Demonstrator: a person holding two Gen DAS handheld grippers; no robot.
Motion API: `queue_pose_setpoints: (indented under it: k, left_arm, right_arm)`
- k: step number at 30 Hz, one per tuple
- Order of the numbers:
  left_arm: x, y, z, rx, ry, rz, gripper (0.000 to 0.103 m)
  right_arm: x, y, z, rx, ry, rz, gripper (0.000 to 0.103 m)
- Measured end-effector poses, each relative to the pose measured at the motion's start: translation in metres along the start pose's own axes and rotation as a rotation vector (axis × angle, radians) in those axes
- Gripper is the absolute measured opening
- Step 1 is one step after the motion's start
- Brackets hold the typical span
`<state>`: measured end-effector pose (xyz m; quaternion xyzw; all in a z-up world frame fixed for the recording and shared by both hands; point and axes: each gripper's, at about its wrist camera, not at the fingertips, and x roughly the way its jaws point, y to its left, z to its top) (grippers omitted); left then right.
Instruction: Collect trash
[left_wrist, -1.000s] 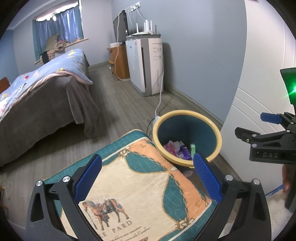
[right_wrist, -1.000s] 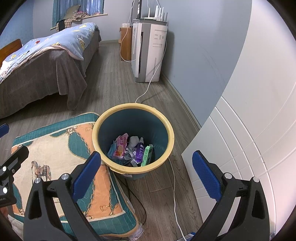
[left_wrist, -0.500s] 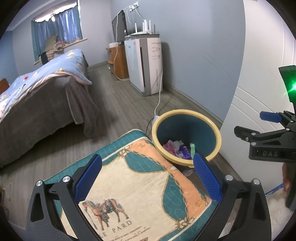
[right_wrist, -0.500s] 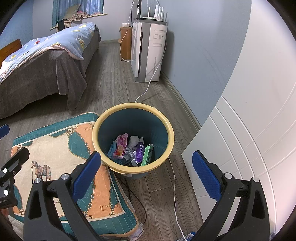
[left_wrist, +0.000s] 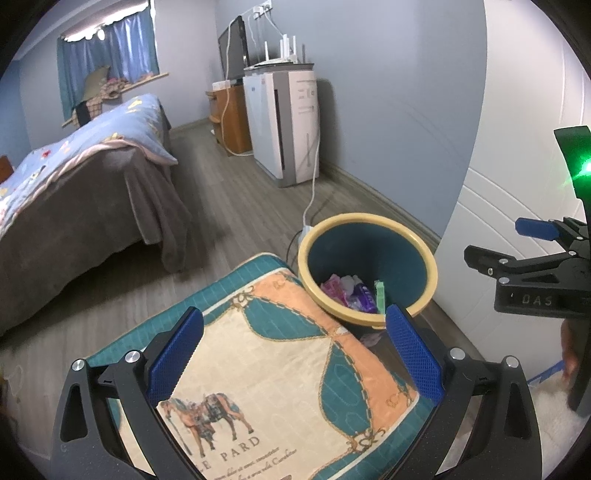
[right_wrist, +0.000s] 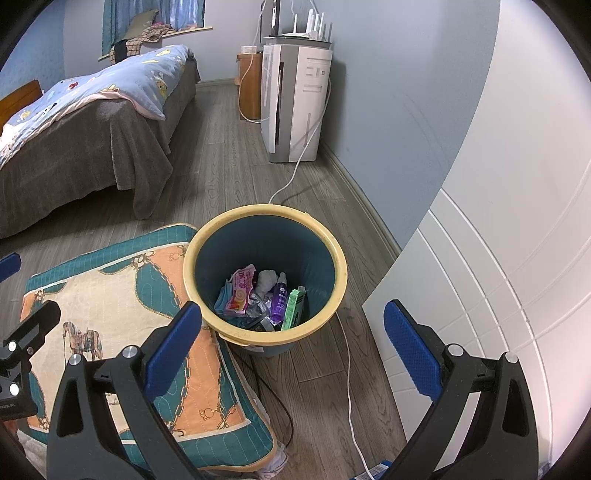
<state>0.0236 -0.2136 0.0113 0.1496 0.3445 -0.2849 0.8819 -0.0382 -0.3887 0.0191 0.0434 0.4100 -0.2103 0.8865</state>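
Observation:
A teal trash bin with a yellow rim (right_wrist: 334, 258) stands on the wood floor beside a patterned cushion (right_wrist: 110, 295). Inside lie several pieces of trash: a pink wrapper (right_wrist: 242, 288), a purple bottle (right_wrist: 279, 297), a green box (right_wrist: 292, 308) and crumpled tissue (right_wrist: 266, 279). The bin also shows in the left wrist view (left_wrist: 424, 254). My right gripper (right_wrist: 291, 339) is open and empty, above and in front of the bin. My left gripper (left_wrist: 293, 350) is open and empty over the cushion (left_wrist: 266, 369), left of the bin.
A bed with a blue quilt (right_wrist: 74, 122) lies at the left. A white air purifier (right_wrist: 295, 103) stands against the blue wall, its cable (right_wrist: 347, 369) running past the bin. A white panelled door (right_wrist: 498, 277) is at the right. A scrap (right_wrist: 275, 463) lies under the cushion's edge.

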Motion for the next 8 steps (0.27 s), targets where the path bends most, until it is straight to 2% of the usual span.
queue_pose_setpoints:
  k: [8]
  left_arm:
    - [-0.005,0.012,0.001,-0.022,0.001,0.013,0.098]
  right_arm:
    - [0.006,-0.001,0.001,0.017,0.016,-0.014,0.097]
